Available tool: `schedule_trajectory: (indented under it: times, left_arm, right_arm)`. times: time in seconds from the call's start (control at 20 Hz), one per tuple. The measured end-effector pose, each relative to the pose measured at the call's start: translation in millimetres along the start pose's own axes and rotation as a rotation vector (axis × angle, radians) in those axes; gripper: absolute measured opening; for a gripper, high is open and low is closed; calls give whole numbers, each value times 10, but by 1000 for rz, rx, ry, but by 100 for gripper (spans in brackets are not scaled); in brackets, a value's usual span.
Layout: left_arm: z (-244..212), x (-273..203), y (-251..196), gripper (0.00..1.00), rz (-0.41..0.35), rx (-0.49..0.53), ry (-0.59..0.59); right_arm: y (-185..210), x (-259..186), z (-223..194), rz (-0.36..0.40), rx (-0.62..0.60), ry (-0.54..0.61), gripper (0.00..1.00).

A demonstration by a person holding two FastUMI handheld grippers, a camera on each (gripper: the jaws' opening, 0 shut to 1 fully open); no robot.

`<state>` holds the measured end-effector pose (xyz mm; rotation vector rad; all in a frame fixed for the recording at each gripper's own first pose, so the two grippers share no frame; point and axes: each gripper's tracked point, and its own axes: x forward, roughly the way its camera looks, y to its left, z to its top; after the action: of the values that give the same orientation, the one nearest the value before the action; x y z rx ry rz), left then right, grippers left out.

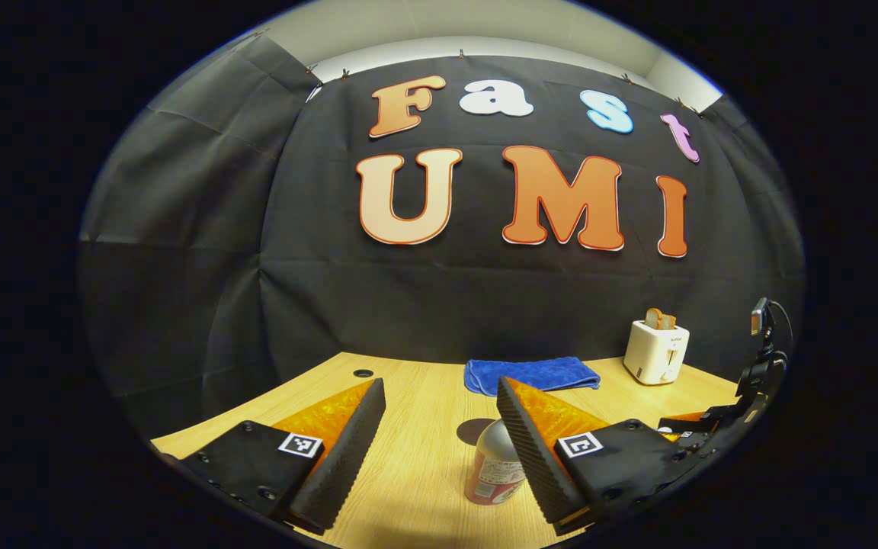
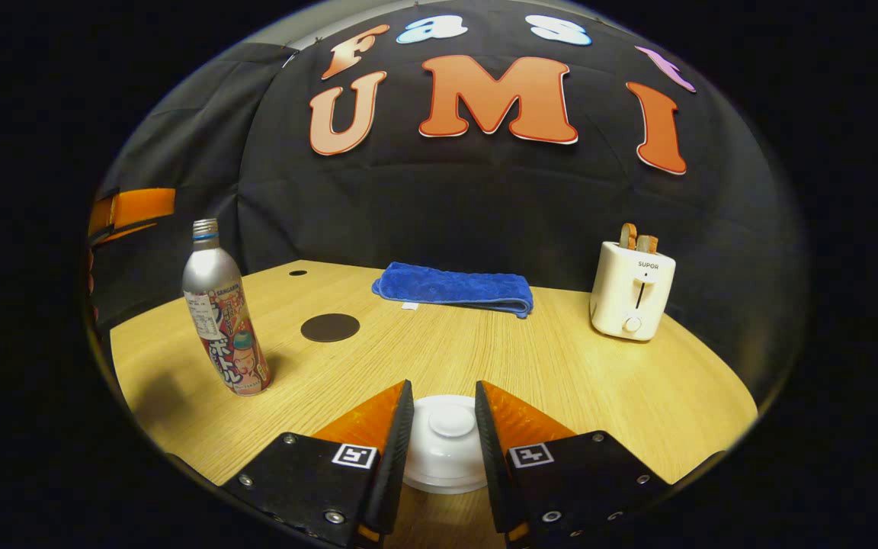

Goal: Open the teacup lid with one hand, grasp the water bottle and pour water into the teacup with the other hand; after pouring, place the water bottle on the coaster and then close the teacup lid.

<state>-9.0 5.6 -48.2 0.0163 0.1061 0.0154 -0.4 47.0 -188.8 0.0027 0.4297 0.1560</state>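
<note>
Judging from the layout, the task is at its first step. The right gripper (image 2: 443, 450) straddles the teacup lid (image 2: 447, 442), which sits on the cup between its jaws; whether they press on the knob cannot be told. The left gripper (image 1: 439, 450) has its jaws spread wide, with the water bottle (image 1: 494, 465) standing just inside the right-hand jaw, ungripped. The coaster (image 2: 330, 327) lies bare on the worktop (image 2: 561, 366), beyond the bottle. Lifting, pouring, placing and closing all remain. The toaster (image 2: 632, 290) carries a brand mark; the bottle bears printed wrapping.
</note>
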Motion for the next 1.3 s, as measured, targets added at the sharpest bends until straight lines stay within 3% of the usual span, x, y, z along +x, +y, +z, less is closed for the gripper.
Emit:
schedule_trajectory:
  times: [0.2, 0.25, 0.35, 0.65, 1.3]
  left_arm:
    - [-61, 21, -10, 97, 1, -2, 14]
    - [-63, 21, -4, 97, 1, -2, 15]
    - [-76, 22, -8, 96, -2, -4, 18]
    - [-213, 53, -83, 97, -28, -10, 56]
    - [-839, 53, -437, 96, -148, -23, 177]
  right_arm:
    - [-25, 13, 13, 4, -8, 1, 42]
    - [-36, 25, 36, 1, -2, -1, 33]
    - [-22, 24, 28, 6, -1, 1, 27]
    - [10, 2, 54, 14, -22, -10, 21]
    - [-5, -158, 372, 27, -23, -76, 21]
